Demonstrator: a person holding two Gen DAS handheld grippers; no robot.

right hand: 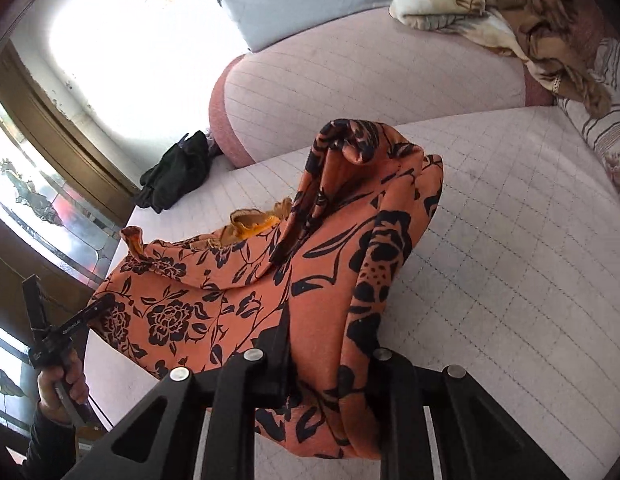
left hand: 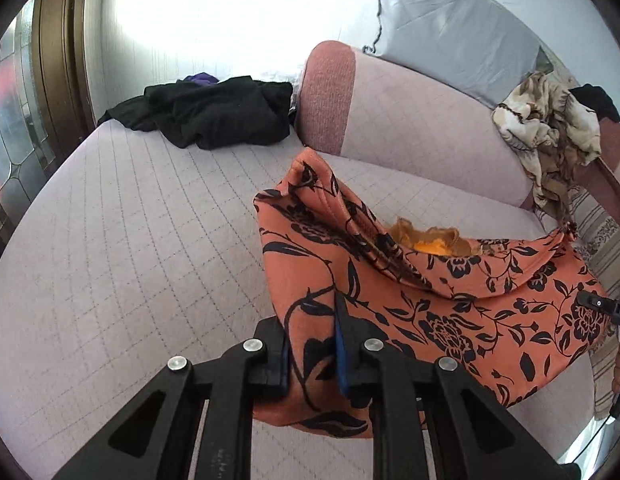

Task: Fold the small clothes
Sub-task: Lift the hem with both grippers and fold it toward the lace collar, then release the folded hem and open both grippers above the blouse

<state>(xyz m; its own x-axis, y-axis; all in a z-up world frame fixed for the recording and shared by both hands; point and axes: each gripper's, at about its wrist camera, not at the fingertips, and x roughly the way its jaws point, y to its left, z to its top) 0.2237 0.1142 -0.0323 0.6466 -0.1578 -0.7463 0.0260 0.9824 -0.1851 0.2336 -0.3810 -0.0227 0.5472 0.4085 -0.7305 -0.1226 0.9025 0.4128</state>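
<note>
Left tool [left hand: 311, 344]: closed on the near-left edge of the orange floral garment [left hand: 429, 300], cloth pinched between its pads.
Garment: held up, sagging between both tools over the quilted sofa seat [left hand: 130, 240]; its long axis runs left to right, tool to tool.
Right tool [right hand: 329, 364]: clamped on a bunched fold at the opposite end.
Key relation: each tool holds one end, so neither is nearer; folding likely means bringing the ends together.
</note>
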